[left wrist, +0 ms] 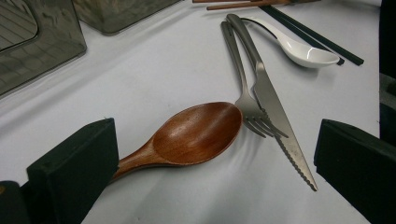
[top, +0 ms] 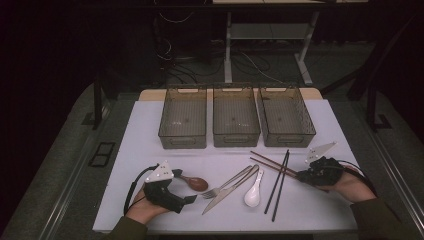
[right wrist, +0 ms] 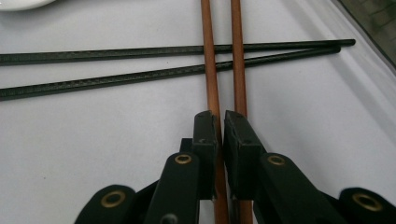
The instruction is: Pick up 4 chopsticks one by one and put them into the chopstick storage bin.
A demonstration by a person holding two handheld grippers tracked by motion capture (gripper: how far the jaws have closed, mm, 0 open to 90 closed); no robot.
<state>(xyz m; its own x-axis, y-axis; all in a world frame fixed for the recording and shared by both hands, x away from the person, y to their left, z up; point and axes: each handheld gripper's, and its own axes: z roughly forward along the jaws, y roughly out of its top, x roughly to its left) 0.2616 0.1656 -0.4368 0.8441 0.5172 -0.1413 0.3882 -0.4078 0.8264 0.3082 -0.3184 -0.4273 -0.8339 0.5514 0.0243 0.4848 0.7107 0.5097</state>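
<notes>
Right gripper (right wrist: 219, 122) has its two black jaws drawn nearly together, pinching one of the two slim brown wooden chopsticks (right wrist: 209, 70) – the left stick of the pair runs down into the narrow gap between the pads, while its twin lies just beside the right jaw, under its edge. Ahead of the jaws, the brown pair lies across two long black chopsticks (right wrist: 116, 79) on the white table (right wrist: 93, 149). Left gripper (left wrist: 215, 154) stands spread wide, empty, with the bowl of a brown wooden spoon (left wrist: 196, 133) lying between its jaws. Just past the spoon lie a steel fork (left wrist: 243, 88) and a steel serrated knife (left wrist: 275, 121), then a white ceramic soup spoon (left wrist: 303, 50) farther off.
</notes>
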